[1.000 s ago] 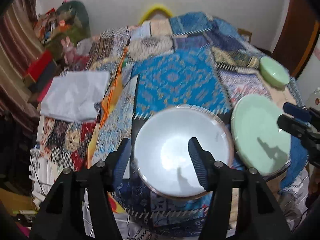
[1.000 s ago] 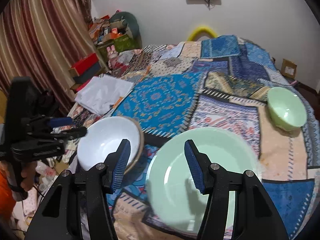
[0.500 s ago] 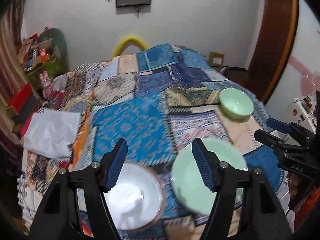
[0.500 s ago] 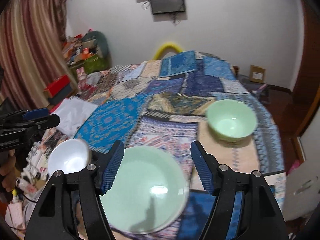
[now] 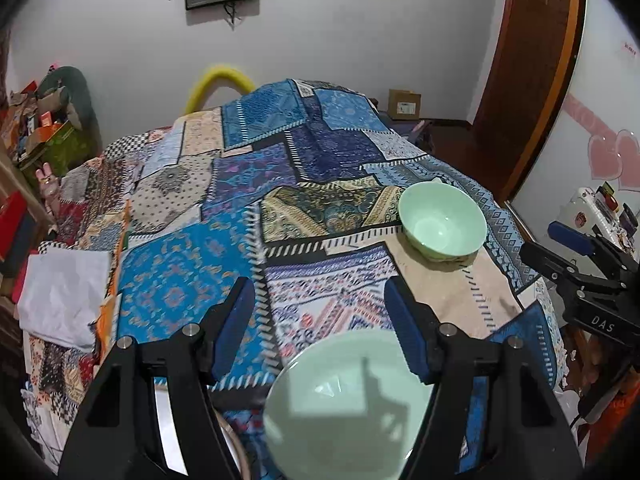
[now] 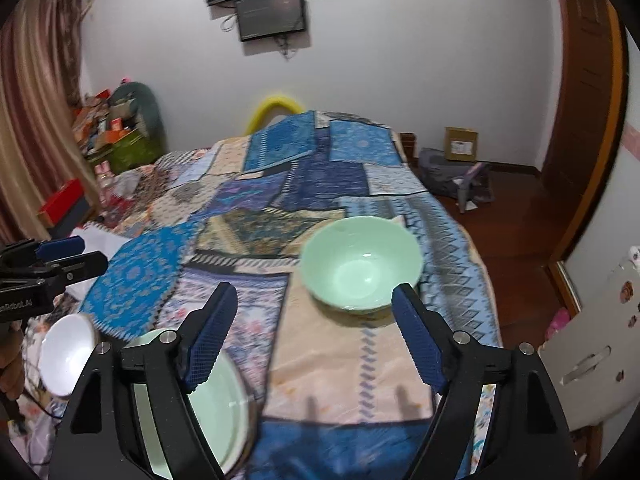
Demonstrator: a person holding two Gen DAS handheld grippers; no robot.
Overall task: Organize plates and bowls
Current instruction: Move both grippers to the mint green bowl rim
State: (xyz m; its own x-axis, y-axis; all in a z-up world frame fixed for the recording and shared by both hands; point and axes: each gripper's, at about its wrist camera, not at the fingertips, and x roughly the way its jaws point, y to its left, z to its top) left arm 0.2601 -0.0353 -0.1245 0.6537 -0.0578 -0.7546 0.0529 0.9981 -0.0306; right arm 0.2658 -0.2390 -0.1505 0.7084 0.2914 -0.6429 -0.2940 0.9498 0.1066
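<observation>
Pale green glazed bowl (image 6: 361, 270) sat upright and alone on the beige patch of the patchwork bedspread (image 6: 280, 184), toward the right edge, well apart from the other dishes; looked like the next pickup. Wide pale green plate (image 5: 348, 404) lay at the near edge, white round bowl with a thin brown rim (image 6: 66, 354) just beside it on the left. Nothing stacked yet, so sorting judged barely started.

Right gripper (image 6: 312, 338) aimed at the green bowl, jaws released and just been opening wider, nothing between the pads; probably spreading to clear the rim. Left gripper (image 5: 320, 316) hovered over the green plate, jaws apart, just been opening too, empty, touching nothing.

Soft quilted cover, blue and tan panels, slightly rumpled: dishes could tip or slide on it. White folded cloth (image 5: 64, 292) lay at the left edge. Dark wall screen (image 6: 272, 16) hung on a plain white wall, brown wooden door frame (image 6: 580, 120) at right, striped curtain (image 6: 36, 112) and a cluttered pile of boxes (image 6: 108, 124) at left, yellow curved tube (image 6: 276, 106) behind the bed.
</observation>
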